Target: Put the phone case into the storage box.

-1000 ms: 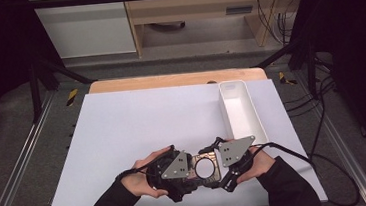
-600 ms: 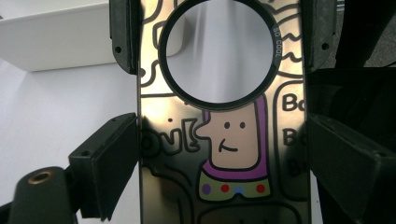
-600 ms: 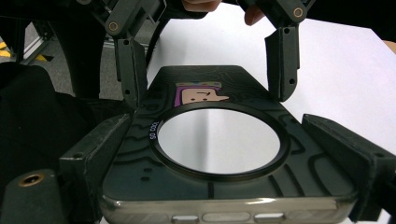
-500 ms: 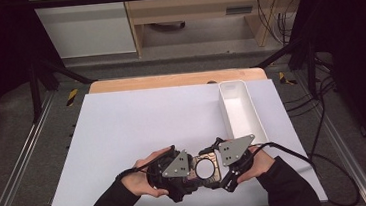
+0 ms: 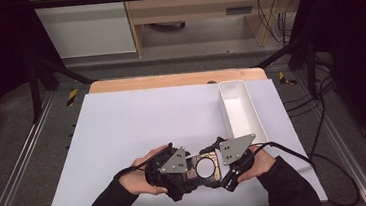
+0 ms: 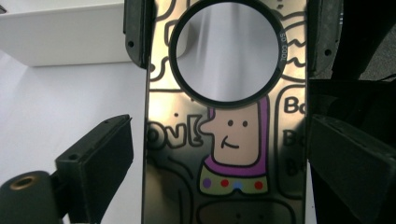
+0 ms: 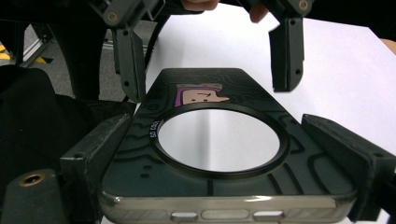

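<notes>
"SO COOL" is printed on the phone case [image 6: 224, 140] ring.

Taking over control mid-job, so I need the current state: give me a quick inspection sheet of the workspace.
Surface: white table top, bare apart from the items below.
Job's things: phone case with cartoon print and a round ring, held flat between both grippers near the front edge; white tray at the right, nothing seen inside.
Clutter: nothing seen.
Grippers: left gripper has its jaws on either side of the case's long edges, left jaw apart from it; right gripper has both jaws against the case's sides at the ring end.
Cables: black cable trails from the right gripper across the table's right edge.
Surroundings: wooden shelf unit behind the table, metal frame rails at the sides.
</notes>
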Available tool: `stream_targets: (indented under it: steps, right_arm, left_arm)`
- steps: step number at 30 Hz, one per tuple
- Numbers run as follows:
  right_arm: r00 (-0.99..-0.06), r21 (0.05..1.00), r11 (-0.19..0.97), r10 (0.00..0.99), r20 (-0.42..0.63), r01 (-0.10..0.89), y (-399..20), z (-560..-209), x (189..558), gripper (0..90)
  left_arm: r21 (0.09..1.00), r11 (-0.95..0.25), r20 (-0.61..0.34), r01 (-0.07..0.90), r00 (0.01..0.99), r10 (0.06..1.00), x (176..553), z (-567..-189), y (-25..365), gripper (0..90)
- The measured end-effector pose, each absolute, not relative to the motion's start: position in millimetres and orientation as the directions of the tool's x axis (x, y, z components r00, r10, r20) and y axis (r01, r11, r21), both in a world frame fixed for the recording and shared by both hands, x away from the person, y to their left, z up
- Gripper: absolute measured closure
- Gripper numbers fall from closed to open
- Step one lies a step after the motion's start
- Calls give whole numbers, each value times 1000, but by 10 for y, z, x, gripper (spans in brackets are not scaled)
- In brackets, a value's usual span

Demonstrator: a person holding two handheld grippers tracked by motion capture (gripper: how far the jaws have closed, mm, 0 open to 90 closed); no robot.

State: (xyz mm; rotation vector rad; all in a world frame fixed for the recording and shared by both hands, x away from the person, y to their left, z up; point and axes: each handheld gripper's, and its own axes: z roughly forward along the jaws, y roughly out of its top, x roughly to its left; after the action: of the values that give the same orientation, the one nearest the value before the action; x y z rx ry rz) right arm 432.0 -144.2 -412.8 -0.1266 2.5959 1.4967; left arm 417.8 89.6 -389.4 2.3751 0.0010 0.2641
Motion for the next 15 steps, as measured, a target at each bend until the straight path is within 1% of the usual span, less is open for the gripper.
stream_targets:
  steps: [6,15]
  right_arm:
    - [-985,850,507,12,-172,-142,-1469,-4087,4335,119]
    - [-989,827,551,20,-149,-113,-1516,-4023,4357,119]
  left_arm:
    - [672,-740,159,-26,981,110,4200,-3892,955,39]
    - [655,-756,156,-1,979,133,4197,-3883,972,15]
